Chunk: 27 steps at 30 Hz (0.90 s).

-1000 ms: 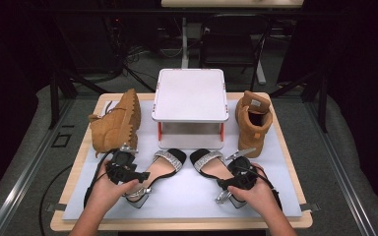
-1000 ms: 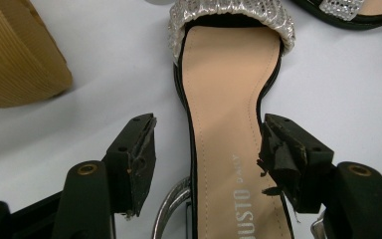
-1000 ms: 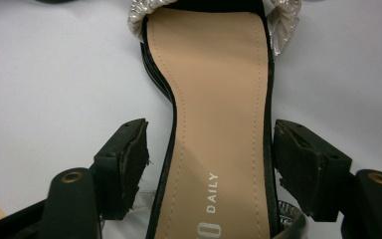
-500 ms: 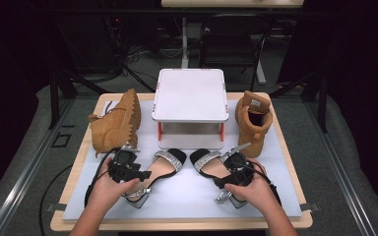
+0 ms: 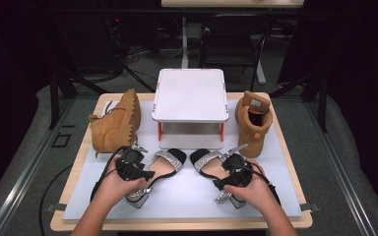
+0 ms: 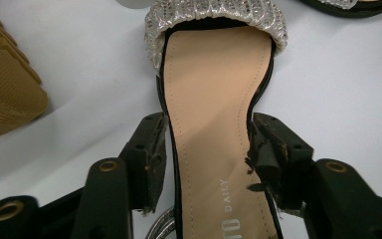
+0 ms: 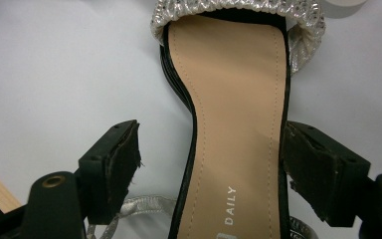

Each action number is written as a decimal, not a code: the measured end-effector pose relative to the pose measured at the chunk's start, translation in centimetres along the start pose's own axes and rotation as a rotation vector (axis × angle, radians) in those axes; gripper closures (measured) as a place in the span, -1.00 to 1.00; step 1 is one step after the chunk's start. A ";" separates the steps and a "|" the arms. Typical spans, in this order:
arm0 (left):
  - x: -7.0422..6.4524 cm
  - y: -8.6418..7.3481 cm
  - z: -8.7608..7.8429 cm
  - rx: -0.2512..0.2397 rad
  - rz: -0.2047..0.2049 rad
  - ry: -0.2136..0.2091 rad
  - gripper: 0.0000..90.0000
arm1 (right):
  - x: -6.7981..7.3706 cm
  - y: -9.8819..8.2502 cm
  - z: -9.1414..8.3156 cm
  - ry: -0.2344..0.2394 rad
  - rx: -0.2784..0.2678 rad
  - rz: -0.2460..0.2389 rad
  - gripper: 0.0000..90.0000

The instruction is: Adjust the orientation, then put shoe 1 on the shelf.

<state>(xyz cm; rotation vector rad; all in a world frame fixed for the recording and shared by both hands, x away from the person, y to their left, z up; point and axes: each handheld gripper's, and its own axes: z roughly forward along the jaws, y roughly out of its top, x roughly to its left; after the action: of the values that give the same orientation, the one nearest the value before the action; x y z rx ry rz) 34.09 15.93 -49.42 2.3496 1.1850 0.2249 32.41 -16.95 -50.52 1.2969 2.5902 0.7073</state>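
Both grippers astride heeled sandals, none lifted.
Left gripper (image 6: 206,144), jaws just closing, pinches left sandal (image 6: 219,124); its long axis runs to 12 o'clock. Right gripper (image 7: 211,159) gapes around right sandal (image 7: 238,124), one pad off.

A wooden worktop (image 5: 74,172) is covered by a pale mat (image 5: 187,196). On the mat, at the far middle, stands a small white raised stand (image 5: 190,96) on red legs. A tan boot (image 5: 115,125) lies on its side at far left; a second tan boot (image 5: 253,120) stands upright at far right. Two sandals with silver straps, the left sandal (image 5: 165,164) and the right sandal (image 5: 209,164), lie side by side near the front.
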 end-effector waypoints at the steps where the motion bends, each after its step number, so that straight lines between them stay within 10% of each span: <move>1: 0.0 0.1 0.0 0.008 0.002 0.002 0.09 | 0.0 0.0 0.0 0.002 0.000 0.000 -0.49; 27: -1.2 0.4 2.1 0.163 0.050 0.028 -0.23 | 0.4 0.5 0.7 -0.058 0.023 -0.015 -0.49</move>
<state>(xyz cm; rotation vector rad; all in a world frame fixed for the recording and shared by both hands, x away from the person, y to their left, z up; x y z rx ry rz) 34.42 14.02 -50.92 2.5271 1.1993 0.1843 32.72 -16.11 -50.91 1.2828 2.5668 0.6301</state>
